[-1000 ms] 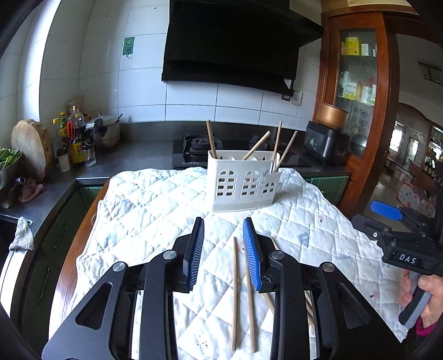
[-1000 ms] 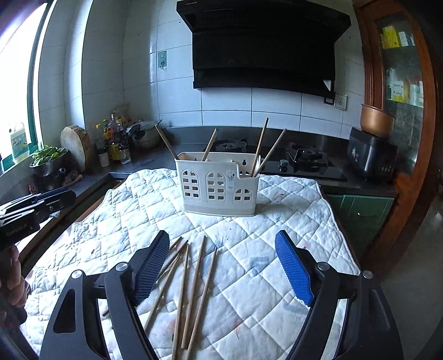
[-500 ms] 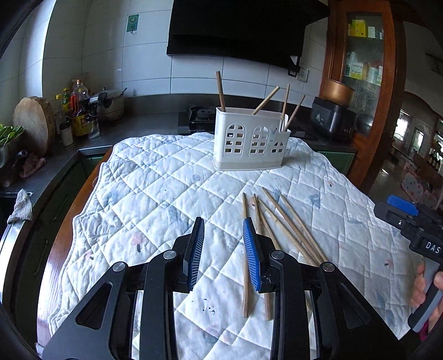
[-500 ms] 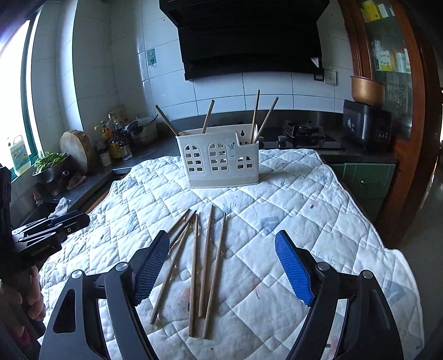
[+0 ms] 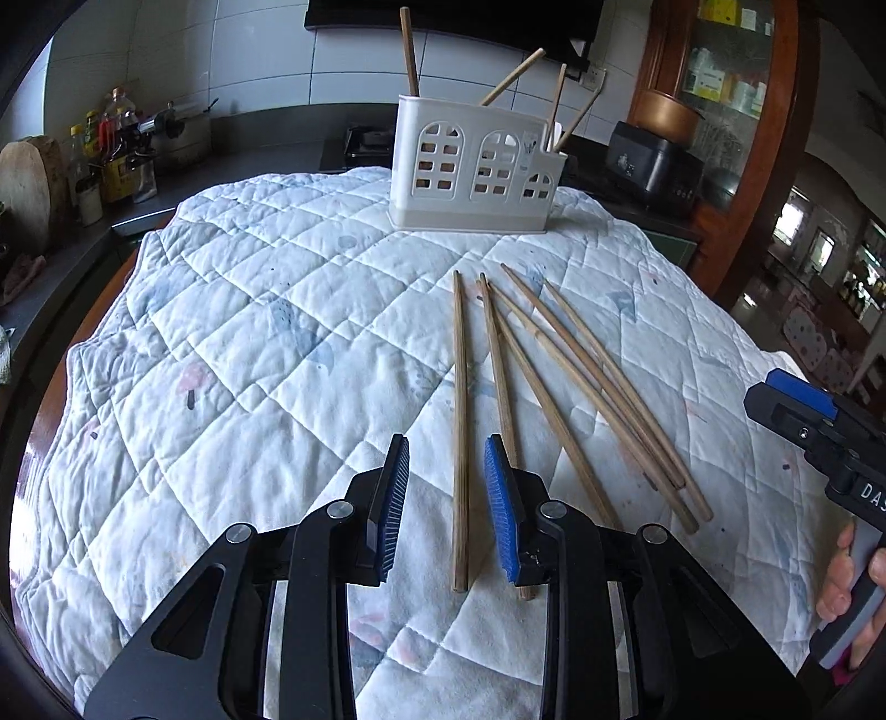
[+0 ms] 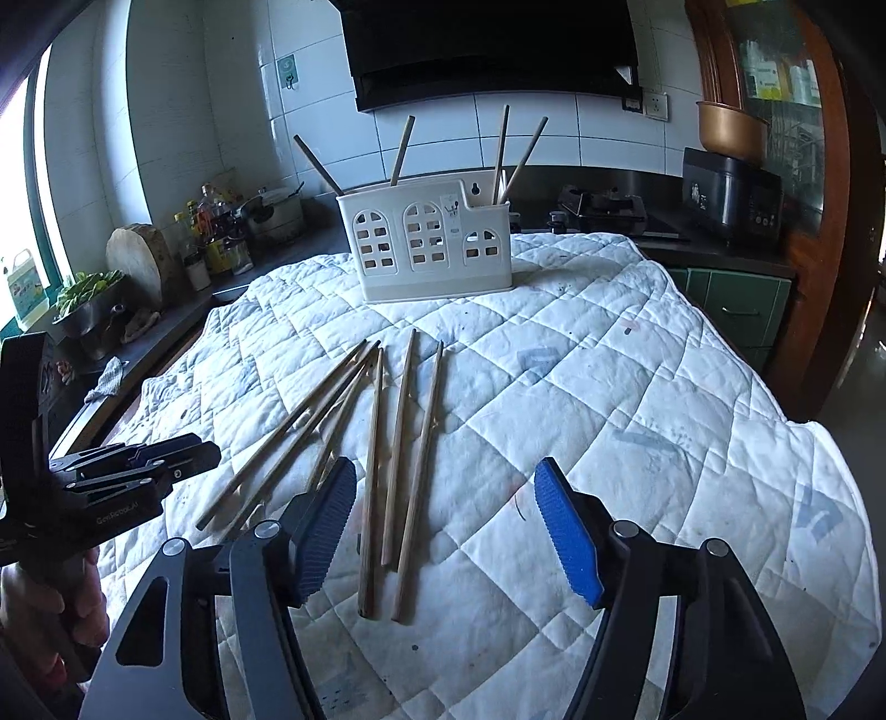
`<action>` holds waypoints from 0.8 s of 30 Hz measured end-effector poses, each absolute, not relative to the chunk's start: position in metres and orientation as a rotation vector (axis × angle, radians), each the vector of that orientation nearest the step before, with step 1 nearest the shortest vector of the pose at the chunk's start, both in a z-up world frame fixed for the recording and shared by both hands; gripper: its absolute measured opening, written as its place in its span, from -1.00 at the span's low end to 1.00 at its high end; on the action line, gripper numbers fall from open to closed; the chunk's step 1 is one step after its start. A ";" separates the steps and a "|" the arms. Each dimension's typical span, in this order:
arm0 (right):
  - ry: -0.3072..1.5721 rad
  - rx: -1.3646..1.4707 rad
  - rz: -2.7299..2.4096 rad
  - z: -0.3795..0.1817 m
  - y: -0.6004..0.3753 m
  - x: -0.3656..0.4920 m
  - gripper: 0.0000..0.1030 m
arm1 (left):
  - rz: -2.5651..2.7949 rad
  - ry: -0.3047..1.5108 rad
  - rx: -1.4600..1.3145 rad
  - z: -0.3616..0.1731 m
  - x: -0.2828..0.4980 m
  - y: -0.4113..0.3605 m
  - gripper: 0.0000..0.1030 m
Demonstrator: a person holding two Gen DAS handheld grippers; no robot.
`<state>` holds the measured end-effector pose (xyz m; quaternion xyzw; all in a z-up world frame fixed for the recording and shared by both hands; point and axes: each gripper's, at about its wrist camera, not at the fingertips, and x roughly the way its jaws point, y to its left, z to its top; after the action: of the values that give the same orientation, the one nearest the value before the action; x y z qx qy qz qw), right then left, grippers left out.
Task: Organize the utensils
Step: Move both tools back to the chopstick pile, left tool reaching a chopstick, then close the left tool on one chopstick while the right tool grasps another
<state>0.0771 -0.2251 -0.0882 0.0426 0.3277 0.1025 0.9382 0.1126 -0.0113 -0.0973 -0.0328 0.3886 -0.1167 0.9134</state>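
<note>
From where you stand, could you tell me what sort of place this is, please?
Most likely a home kitchen. A dark range hood hangs on the white tiled wall above a gas stove, and a counter at the side holds bottles and a round chopping block.

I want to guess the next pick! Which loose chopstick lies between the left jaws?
The leftmost chopstick: it lies alone and straight, its near end between the left gripper's open jaws; the others fan rightward.
</note>
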 end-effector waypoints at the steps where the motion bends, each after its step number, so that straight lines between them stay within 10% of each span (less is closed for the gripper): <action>1: 0.675 0.088 0.210 -0.090 -0.225 0.078 0.21 | -0.244 0.806 -0.069 -0.099 0.114 -0.013 -0.45; 24: 0.743 0.080 0.238 -0.108 -0.211 0.088 -0.08 | -0.223 0.879 -0.066 -0.121 0.131 -0.024 -0.82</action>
<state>0.0881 -0.2107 -0.1075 0.0388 0.3620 0.1159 0.9241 0.1307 -0.0240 -0.1214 -0.0317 0.4245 -0.1079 0.8984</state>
